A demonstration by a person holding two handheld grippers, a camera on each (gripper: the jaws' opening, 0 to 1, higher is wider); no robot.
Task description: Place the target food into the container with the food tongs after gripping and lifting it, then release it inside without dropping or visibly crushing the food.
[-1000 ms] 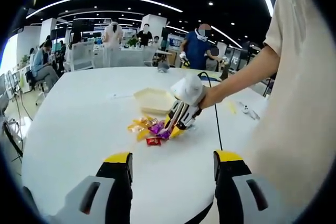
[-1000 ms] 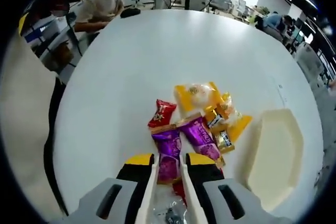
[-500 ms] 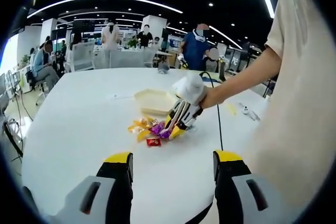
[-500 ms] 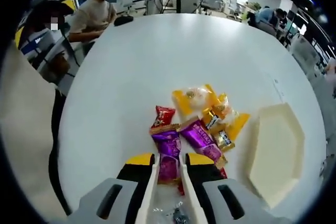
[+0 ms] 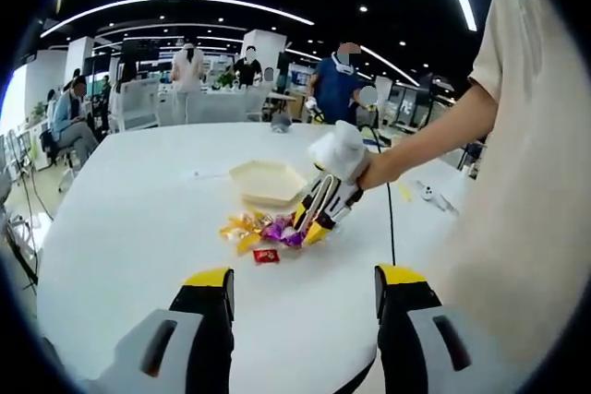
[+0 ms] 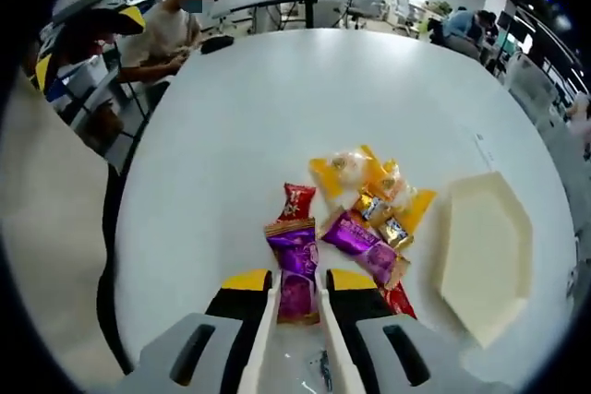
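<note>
Purple foil-wrapped candy (image 6: pixel 297 263) — pinched between white tongs in the right gripper (image 6: pixel 297 297), just clear of the wrapper pile on the white table (image 6: pixel 277 108). Carry level, grip unchanged, to the cream hexagonal container (image 6: pixel 485 251) — release low. Left gripper (image 5: pixel 303 294): spread, empty.

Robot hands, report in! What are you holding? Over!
Right gripper shut on purple candy packet, lifted off the pile. Left gripper open, empty. Container empty, beside snack pile. Path clear.
</note>
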